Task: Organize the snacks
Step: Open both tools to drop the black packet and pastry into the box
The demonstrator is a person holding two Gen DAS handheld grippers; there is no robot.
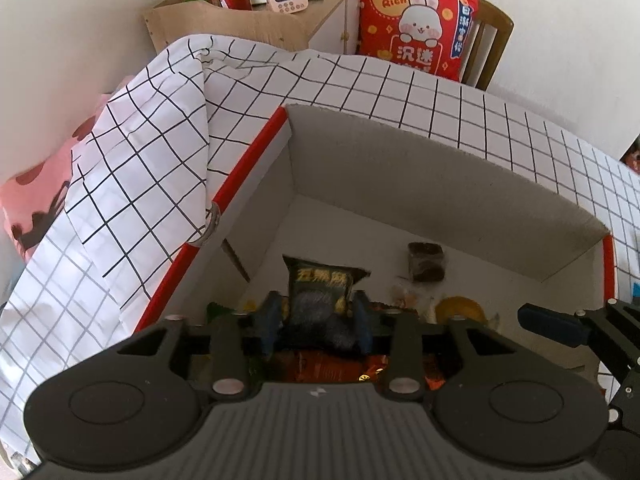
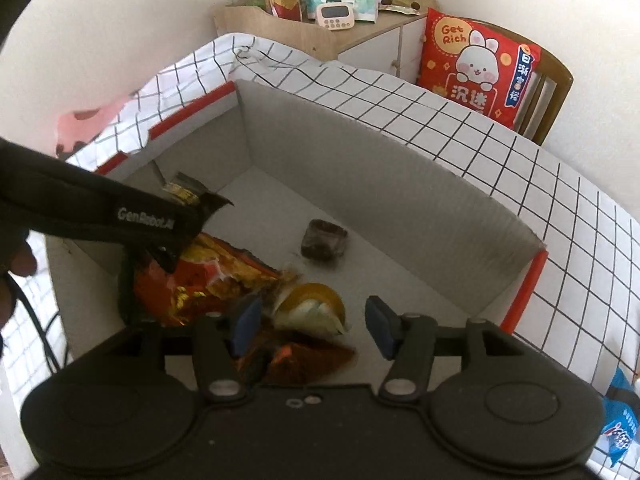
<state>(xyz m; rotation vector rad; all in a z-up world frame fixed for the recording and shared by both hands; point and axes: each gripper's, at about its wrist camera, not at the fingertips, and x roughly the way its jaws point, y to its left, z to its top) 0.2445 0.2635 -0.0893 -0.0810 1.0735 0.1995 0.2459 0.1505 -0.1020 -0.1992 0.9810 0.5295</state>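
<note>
A white cardboard box [image 1: 400, 168] with red edges stands on a checked cloth, and both grippers reach into it. My left gripper [image 1: 318, 320] is open, with a dark snack bag [image 1: 320, 288] with yellow print upright between its blue pads; the pads stand right at the bag's sides. My right gripper [image 2: 314, 326] is open above a round yellow packet [image 2: 312, 306] on the box floor [image 2: 400, 280]. An orange-red bag [image 2: 200, 276] and a small dark brown wrapped snack [image 2: 324, 240] also lie inside. The left gripper's black body [image 2: 120, 208] crosses the right wrist view.
The checked cloth [image 1: 132, 184] drapes around the box. Behind it, a wooden cabinet [image 2: 360, 36] carries bottles, a tissue box and a pink timer [image 2: 334, 16]. A red rabbit cushion [image 2: 476, 64] leans on a wooden chair. A blue packet [image 2: 620, 432] lies outside the box at right.
</note>
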